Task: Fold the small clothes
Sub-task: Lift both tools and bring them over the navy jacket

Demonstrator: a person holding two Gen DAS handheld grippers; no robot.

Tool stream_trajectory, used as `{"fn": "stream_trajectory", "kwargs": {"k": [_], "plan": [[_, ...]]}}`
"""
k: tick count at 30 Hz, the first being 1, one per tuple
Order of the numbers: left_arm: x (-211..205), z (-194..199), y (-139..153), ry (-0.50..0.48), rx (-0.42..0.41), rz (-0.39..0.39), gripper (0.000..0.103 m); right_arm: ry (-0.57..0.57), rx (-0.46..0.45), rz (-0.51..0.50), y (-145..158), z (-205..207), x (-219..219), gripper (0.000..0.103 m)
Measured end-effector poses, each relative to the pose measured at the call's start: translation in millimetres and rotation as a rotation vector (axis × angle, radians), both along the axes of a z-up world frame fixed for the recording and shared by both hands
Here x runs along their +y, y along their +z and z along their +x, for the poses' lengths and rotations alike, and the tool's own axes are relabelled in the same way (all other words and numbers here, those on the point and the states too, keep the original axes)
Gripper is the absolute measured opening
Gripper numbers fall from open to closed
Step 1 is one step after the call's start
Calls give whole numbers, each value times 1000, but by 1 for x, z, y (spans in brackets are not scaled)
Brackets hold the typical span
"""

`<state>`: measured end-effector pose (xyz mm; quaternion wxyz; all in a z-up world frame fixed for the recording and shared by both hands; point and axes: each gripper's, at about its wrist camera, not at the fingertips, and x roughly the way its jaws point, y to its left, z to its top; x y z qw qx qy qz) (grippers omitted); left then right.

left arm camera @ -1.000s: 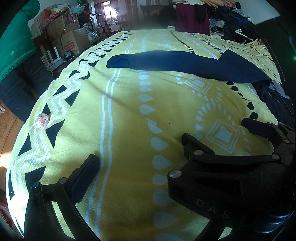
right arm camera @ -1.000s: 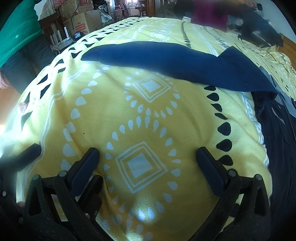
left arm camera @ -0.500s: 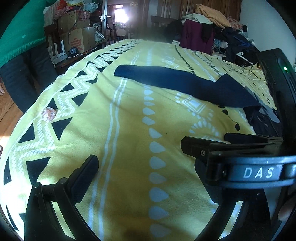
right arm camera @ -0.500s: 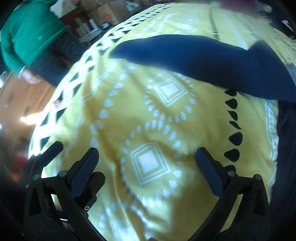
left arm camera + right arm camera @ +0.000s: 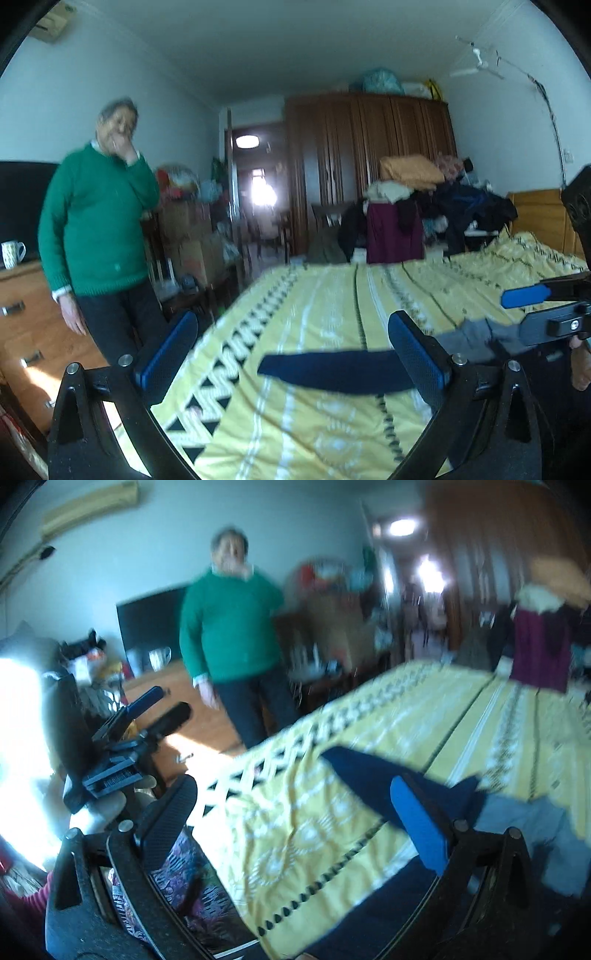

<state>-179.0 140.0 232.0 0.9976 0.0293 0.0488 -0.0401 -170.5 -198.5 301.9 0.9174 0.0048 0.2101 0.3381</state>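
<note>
Navy cloth is what your coming move is turning on: the dark blue garment (image 5: 332,371) is lying flat on the yellow patterned bed cover (image 5: 306,317), ahead of and below both tools. Seen from your left wrist, its long axis is running crosswise to your fingers, one narrow end pointing left and the rest passing behind your right-hand fingertip. From your right wrist the same garment (image 5: 373,779) is slanting away, its narrow end pointing up and left and its wider part sitting just behind the blue pad.

You are holding your left gripper (image 5: 295,350) wide open, gripping nothing and touching nothing; it is hanging above the bed and aimed more at the room than at the cloth. Your right gripper (image 5: 295,816) is likewise spread wide and empty. In the left view the right gripper is showing at the right edge, over a grey piece of fabric (image 5: 476,338); whether it is touching that fabric you cannot tell through the blur.

Judging by both views, your right gripper is probably nearer the wide end and your left nearer the narrow end, though the blur is making this uncertain. Someone in a green sweater (image 5: 92,221) is standing beside the bed, well apart from the garment.
</note>
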Motion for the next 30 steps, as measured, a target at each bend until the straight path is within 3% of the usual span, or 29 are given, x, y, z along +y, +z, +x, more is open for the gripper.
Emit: {"fn": "stream_trajectory", "kwargs": {"k": [5,9,14,18,22,24,26,28,30], "plan": [[-37,-50,110,-129,-209,-138,103,-178,-255,79,88,-63,-109,103],[-80,-76,176,-277,-246,-200,103,-299,-446,64,126,-103,-165,103],[-129,-92,240,-427,-268,-250,103,-421,-569,152,173,-152,-244,103],[-161,-102,278,-508,-327,-305,103,-548,-694,141,201,-186,-291,103],[-188,-109,314,-478,-405,-287,103,-637,-821,96,216,-210,-321,103],[-198,-109,321,-445,-438,-251,103,-685,-796,91,209,-206,-331,103],[-211,-107,322,-370,-446,-190,103,-667,-701,107,187,-189,-347,103],[-213,-95,311,-301,-374,-158,103,-650,-575,72,150,-158,-347,103],[-204,-65,278,-215,-259,-171,103,-667,-456,-5,103,-120,-336,103]]}}
